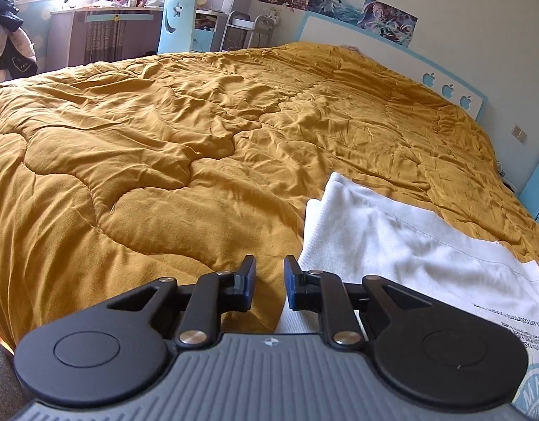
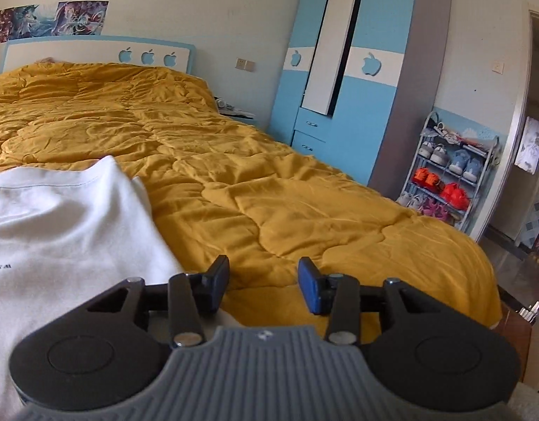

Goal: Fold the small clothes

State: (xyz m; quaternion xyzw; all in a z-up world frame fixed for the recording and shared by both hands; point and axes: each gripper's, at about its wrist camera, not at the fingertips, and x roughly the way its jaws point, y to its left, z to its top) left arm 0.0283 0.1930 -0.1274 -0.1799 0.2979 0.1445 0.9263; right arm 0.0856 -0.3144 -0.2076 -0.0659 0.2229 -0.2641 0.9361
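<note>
From the left wrist camera I see my left gripper at the bottom centre of the frame, its jaws a narrow gap apart with nothing between them, hovering over the mustard quilt. The white garment lies on the quilt in the lower right of this view, one folded edge running up toward the middle of the frame, black printed lettering showing near the right edge. The garment's near edge passes just under the right-hand finger; whether it touches I cannot tell.

From the right wrist camera, my right gripper sits at the bottom centre, jaws clearly parted and wider than the left pair, gripping nothing, only the quilt visible through the gap. Here the white garment fills the lower left of the frame, lying flat beside the left-hand finger. A blue and white wardrobe stands in the upper right, a shoe rack at the right edge, and a headboard with apple cut-outs in the upper left.
</note>
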